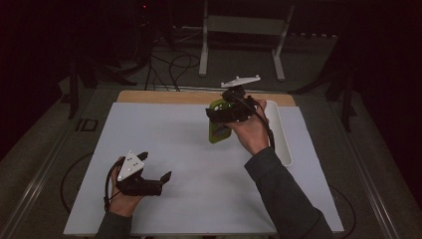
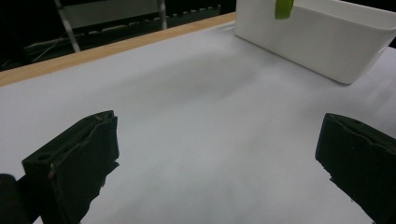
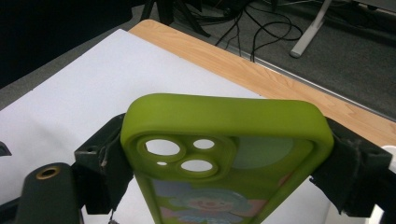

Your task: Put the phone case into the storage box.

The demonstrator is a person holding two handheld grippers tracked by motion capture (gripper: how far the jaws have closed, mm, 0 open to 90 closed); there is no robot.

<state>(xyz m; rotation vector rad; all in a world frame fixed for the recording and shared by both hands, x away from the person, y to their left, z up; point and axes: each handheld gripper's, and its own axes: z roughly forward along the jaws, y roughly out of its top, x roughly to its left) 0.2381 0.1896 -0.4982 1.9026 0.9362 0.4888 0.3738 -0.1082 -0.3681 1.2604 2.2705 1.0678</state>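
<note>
A lime-green phone case [image 1: 218, 130] with camera cut-outs and a cartoon print hangs above the back of the white table sheet [image 1: 164, 144]. My right gripper [image 1: 222, 115] is shut on it. In the right gripper view the case [image 3: 224, 126] sits crosswise between both black jaws, gripped by its sides, top end pointing away. My left gripper [image 1: 156, 166] rests low over the front left of the sheet, open with nothing between its jaws. In the left gripper view its jaws [image 2: 219, 163] stand wide apart over bare white sheet, and a tip of the green case [image 2: 284, 7] shows at the top.
A long white bin [image 1: 281, 134] lies along the right side of the sheet, just right of my right hand; its wall [image 2: 327, 44] shows in the left gripper view. A wooden table edge [image 1: 164, 97] runs along the back. Cables and a metal stand sit on the floor beyond.
</note>
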